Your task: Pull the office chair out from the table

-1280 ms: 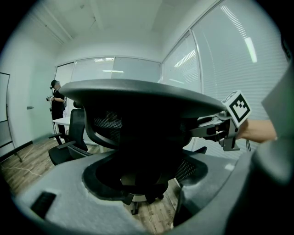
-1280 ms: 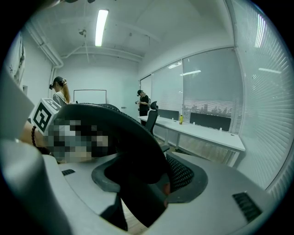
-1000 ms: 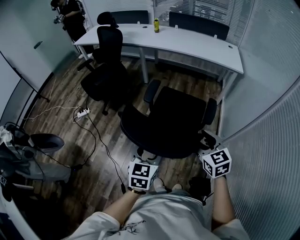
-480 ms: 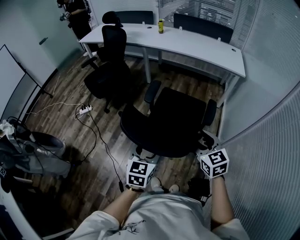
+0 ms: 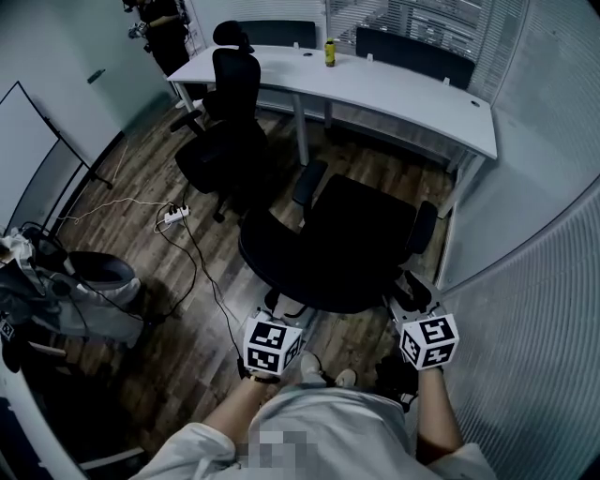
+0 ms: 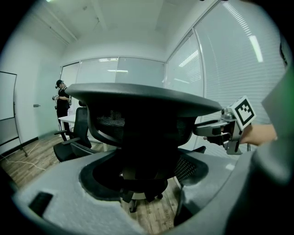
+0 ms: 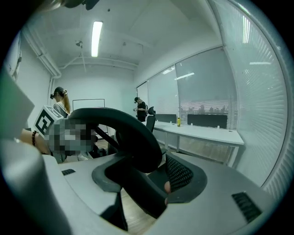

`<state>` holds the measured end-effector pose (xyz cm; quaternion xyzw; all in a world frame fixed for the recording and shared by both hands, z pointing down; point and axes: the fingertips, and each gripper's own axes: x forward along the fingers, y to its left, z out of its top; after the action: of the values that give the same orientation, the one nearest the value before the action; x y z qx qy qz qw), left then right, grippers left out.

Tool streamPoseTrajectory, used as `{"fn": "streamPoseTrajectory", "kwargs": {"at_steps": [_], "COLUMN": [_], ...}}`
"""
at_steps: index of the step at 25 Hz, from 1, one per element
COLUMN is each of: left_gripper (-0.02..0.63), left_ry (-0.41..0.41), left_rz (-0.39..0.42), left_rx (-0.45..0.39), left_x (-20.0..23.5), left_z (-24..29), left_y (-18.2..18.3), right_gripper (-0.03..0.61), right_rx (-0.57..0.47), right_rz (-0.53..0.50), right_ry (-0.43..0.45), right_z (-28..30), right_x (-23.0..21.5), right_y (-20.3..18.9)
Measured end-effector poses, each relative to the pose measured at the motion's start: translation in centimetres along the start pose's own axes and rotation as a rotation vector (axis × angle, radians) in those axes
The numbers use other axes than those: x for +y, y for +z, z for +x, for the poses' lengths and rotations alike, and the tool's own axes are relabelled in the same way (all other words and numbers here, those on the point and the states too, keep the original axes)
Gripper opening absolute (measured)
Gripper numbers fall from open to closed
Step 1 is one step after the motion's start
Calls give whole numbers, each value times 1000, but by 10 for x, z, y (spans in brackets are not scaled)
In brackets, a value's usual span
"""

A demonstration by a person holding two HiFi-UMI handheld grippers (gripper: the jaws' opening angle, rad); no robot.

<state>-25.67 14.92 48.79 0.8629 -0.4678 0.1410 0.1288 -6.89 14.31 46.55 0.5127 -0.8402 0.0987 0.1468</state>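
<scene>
The black office chair stands in the middle of the head view, away from the long white table, its backrest towards me. My left gripper holds the backrest's top edge at its left end, and my right gripper holds it at the right end. In the left gripper view the backrest rim fills the gap between the jaws, with the right gripper on the same rim further along. The curved backrest edge lies between the jaws in the right gripper view.
A second black chair sits at the table's left end, and a yellow can stands on the table. A power strip with cables lies on the wooden floor. A glass wall runs close on the right. Another person stands far back.
Both grippers have stayed on the backrest and dropped slightly in the view. The view has shifted a little, so the table and second chair sit further right.
</scene>
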Motion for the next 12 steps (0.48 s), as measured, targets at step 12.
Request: {"fn": "streamPoseTrajectory", "kwargs": {"at_steps": [12], "left_gripper": [240], "left_ry": [85], "left_rz": [-39], "left_rx": [25], "left_x": [-13], "left_z": [-36], "left_y": [-26], "right_gripper": [94], "right_rx": [15], "right_rz": [64], "right_ry": [72], "right_z": [-30], "right_x": [25], "right_y": [-31]}}
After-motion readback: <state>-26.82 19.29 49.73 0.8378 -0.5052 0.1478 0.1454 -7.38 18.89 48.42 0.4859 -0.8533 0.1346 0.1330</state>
